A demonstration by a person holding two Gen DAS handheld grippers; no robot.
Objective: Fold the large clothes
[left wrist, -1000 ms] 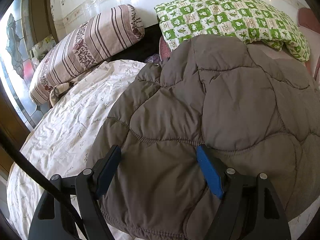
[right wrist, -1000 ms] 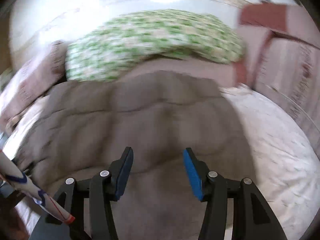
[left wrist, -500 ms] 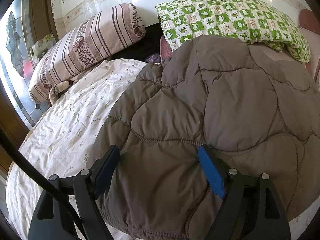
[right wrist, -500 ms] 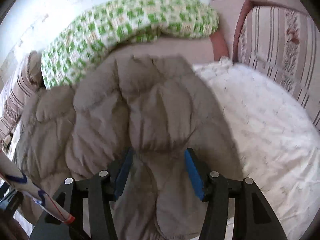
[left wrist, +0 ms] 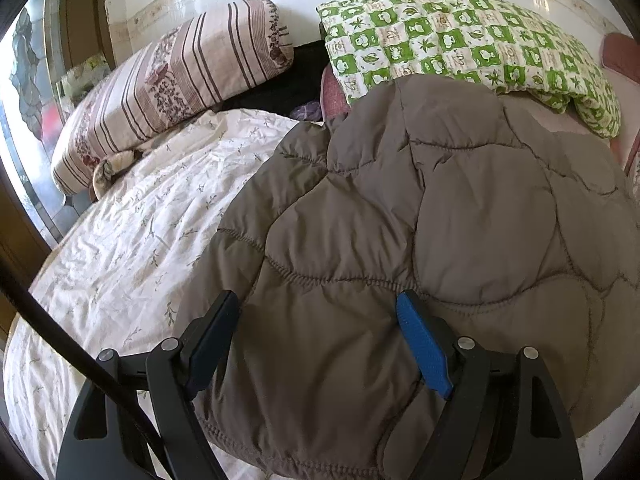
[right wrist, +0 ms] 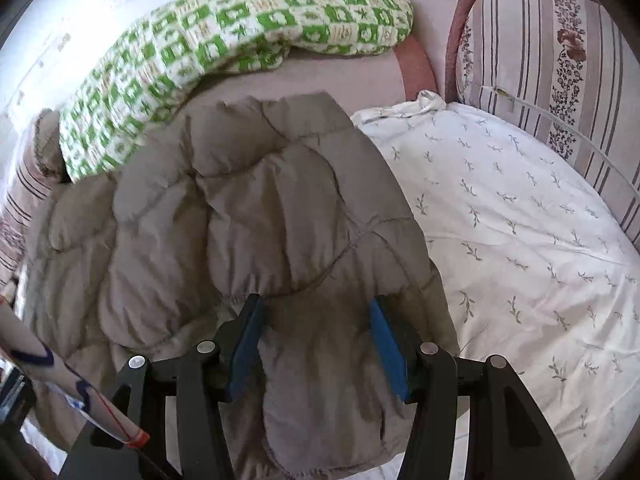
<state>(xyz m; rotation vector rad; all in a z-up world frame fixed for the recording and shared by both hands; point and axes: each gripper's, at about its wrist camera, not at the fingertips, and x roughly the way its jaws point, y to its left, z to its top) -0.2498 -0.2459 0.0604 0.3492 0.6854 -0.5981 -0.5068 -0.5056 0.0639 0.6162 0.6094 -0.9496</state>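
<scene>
Both grippers are hovering with jaws apart, gripping nothing: the left gripper (left wrist: 318, 316) and right gripper (right wrist: 316, 320) are each framing the near hem of a grey-brown quilted jacket (left wrist: 400, 216) lying on a floral bedsheet (left wrist: 132, 240). Beyond the fingers, a green checked pillow (left wrist: 460, 40) is resting.

2 close downward wrist views, shared brown quilted coat (left wrist: 400, 220) (right wrist: 248, 216).

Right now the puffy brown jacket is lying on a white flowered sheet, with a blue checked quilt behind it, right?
Not quite: the quilt is green and white checked, not blue, as the left wrist view shows. The puffy brown jacket does lie on the white flowered sheet.
</scene>
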